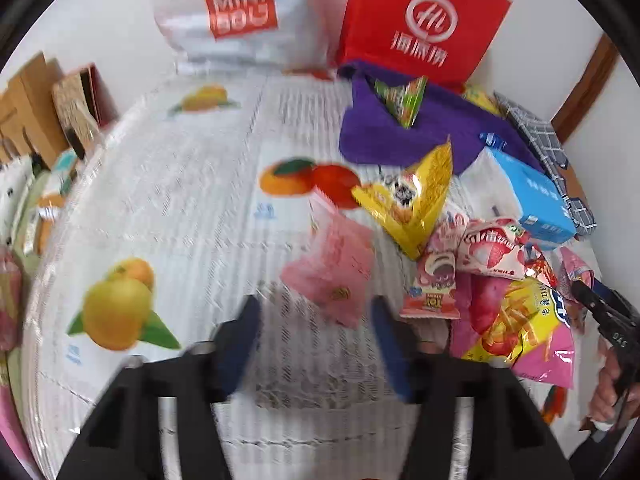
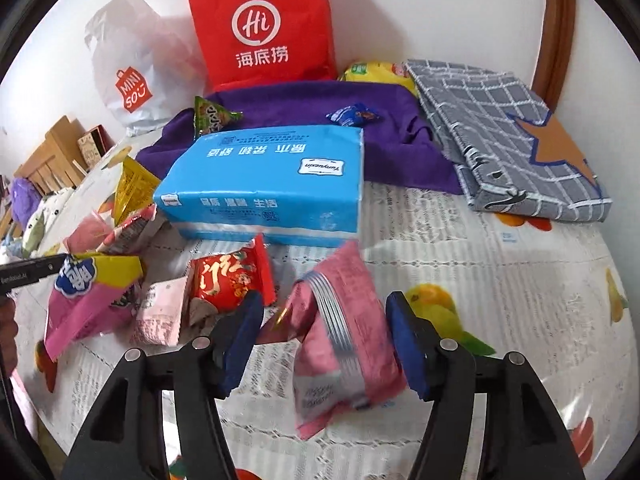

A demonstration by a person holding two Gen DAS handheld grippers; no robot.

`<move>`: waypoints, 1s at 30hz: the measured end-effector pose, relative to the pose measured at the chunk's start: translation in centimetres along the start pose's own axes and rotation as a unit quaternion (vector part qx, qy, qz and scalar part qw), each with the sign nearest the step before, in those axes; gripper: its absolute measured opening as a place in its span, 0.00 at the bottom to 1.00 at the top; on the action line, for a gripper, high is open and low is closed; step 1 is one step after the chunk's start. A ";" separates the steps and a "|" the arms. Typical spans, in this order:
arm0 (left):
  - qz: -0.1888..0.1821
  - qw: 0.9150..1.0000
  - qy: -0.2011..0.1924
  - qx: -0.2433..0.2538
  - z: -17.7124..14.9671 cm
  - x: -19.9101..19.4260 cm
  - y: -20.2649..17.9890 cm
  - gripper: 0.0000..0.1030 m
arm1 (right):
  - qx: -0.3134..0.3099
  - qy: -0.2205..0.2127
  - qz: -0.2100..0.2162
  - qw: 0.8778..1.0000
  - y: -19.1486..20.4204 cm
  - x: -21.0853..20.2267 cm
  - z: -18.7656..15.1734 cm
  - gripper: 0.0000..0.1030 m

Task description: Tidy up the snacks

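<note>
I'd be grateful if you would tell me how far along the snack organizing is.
Early, by the look of it. Nothing shows as sorted: most packets still sit in a heap beside the blue tissue pack. In hand: a pink packet lies between the right gripper's open jaws, another pink packet before the left gripper. The heap remains.

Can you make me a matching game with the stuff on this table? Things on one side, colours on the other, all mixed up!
Things:
1. tissue pack
2. paper bag
3. cloth under the green snack
4. folded towel with a star

Colours:
A. purple
B. grey checks
C. blue
D. red

Pairs: 1-C, 2-D, 3-A, 4-B
</note>
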State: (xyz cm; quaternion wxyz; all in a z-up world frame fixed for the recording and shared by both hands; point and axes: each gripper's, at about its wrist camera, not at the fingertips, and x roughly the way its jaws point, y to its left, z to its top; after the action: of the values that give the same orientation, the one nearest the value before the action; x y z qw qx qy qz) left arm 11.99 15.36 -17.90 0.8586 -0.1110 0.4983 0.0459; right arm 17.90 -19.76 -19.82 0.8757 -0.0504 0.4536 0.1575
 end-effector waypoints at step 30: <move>0.060 0.996 -0.044 0.042 -0.1 3.1 -4.1 0.43 | 0.009 -0.028 0.060 0.998 -3.9 -1.8 0.1 0.68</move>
State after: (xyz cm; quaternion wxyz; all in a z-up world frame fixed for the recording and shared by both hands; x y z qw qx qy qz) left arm 14.18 11.25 -20.03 0.8793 -0.0426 0.4672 0.0817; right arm 18.28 -23.79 -18.55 0.8773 -0.0104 0.4329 0.2070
